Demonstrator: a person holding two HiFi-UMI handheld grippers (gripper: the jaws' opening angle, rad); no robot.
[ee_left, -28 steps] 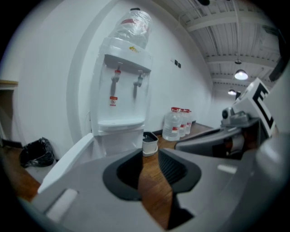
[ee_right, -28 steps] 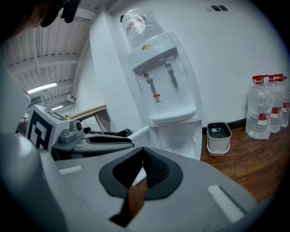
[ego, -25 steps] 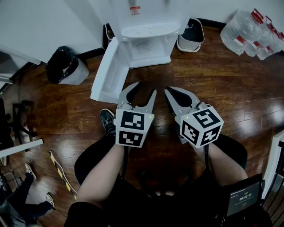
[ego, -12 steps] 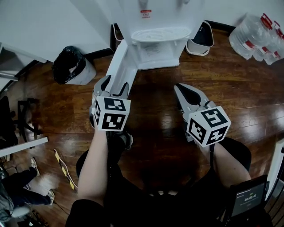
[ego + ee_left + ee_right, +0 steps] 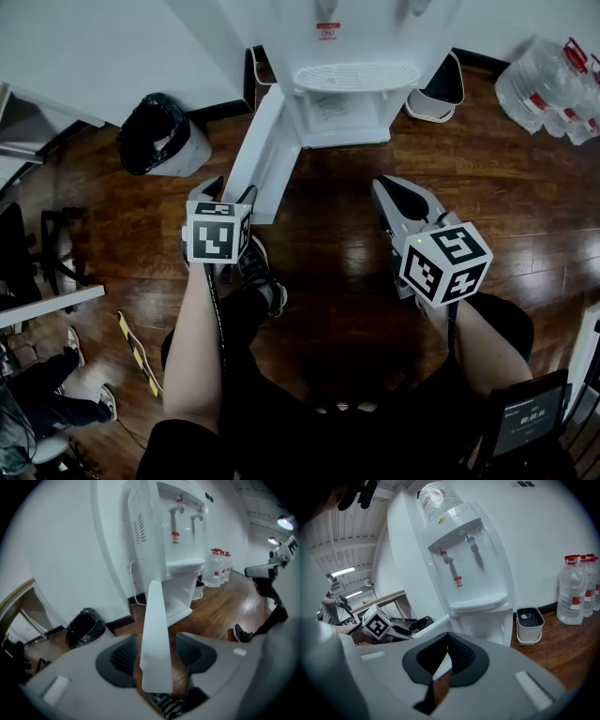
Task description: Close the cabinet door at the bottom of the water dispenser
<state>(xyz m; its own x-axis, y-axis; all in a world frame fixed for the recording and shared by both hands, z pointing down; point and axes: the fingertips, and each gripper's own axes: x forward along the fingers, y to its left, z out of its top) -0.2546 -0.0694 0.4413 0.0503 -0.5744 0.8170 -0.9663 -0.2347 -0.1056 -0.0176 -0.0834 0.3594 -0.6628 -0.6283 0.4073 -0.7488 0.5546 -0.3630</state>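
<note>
Open white cabinet door juts from the base of the water dispenser towards the person. The left gripper, jaws just opened and spread wide, straddles the door's free edge without pinching it; the right gripper is pressed together, empty. Best to push near that free edge, swinging the door steadily shut. The bin holds a black bag; the small white pail's contents are unclear

Glossy dark wood floor, smooth white plastic cabinet door and water dispenser
</note>
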